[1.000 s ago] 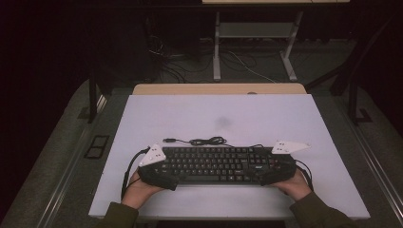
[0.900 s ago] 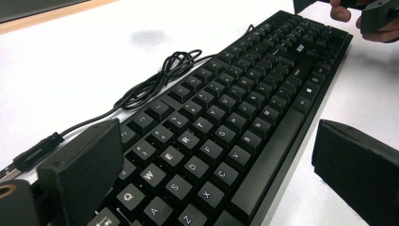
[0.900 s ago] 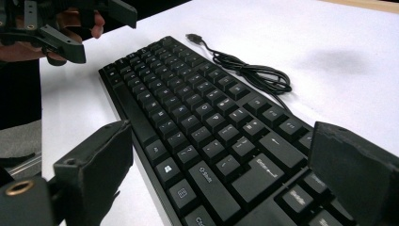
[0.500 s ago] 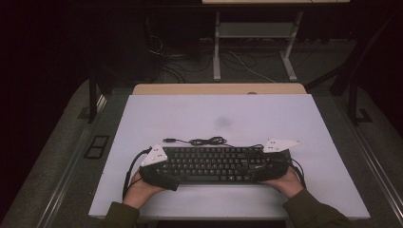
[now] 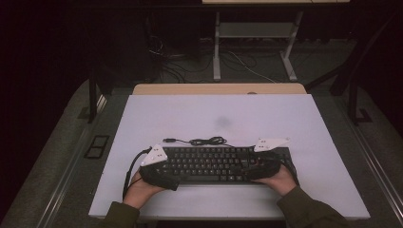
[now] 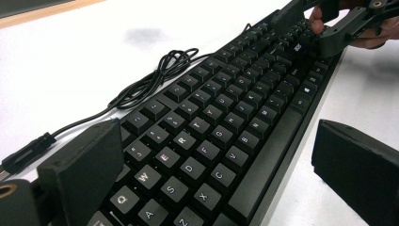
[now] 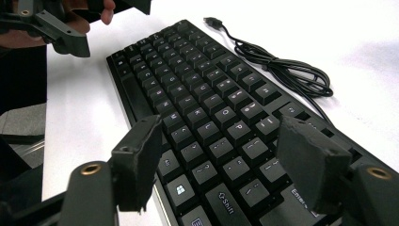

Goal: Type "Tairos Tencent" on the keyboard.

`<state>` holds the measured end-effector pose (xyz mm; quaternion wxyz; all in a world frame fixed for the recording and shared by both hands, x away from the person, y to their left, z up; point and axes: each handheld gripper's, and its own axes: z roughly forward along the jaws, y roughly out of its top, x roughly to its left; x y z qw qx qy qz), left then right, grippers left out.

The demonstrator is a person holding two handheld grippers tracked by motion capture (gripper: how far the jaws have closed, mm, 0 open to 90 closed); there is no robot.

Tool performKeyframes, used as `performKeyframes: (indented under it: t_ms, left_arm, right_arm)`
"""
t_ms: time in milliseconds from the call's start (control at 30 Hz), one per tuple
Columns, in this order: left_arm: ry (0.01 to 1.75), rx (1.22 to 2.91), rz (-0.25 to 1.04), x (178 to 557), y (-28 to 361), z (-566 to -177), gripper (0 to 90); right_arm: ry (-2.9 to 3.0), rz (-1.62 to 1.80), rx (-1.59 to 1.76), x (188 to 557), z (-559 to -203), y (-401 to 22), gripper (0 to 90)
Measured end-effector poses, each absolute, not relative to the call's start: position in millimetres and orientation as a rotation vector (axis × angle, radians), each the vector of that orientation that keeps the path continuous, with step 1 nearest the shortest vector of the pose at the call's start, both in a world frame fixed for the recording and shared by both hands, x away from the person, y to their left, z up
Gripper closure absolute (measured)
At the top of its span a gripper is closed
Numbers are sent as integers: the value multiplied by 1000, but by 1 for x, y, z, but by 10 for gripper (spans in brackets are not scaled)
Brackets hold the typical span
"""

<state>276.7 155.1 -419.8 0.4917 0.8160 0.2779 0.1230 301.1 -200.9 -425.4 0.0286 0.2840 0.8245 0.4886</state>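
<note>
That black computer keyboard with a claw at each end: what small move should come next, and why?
Probably let the right gripper go on closing until its pads meet the black computer keyboard. Its jaws have just been closing, yet in the right gripper view they stand apart above the keys at that end. The left gripper straddles the other end, jaws wide.

The keyboard (image 5: 214, 164) is black and full-size, with faintly lit key legends and a long space bar on its near edge. It lies flat, keys up, on the white worktop (image 5: 228, 118), set near the front edge and lengthwise across it. Its black cable (image 5: 204, 141) runs from the far edge, gathered in a loose coil just behind it, with the plug lying free on the surface.
</note>
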Motion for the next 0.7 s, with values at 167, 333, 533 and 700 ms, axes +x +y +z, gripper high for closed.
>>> performKeyframes:
  t_ms: [167, 333, 533, 700]
  left_arm:
    - [671, 1985, 303, 276, 155, -420, 19]
    - [673, 1985, 297, 275, 155, -421, 19]
    - [679, 1983, 294, 275, 157, -422, 19]
    - [685, 1983, 292, 275, 158, -422, 19]
  right_arm:
    - [2568, 1495, 865, 301, -427, -198, 363]
    - [2594, 1472, 835, 299, -429, -194, 443]
    - [2615, 1428, 820, 299, -429, -192, 546]
    - [2644, 1370, 805, 301, -431, -192, 673]
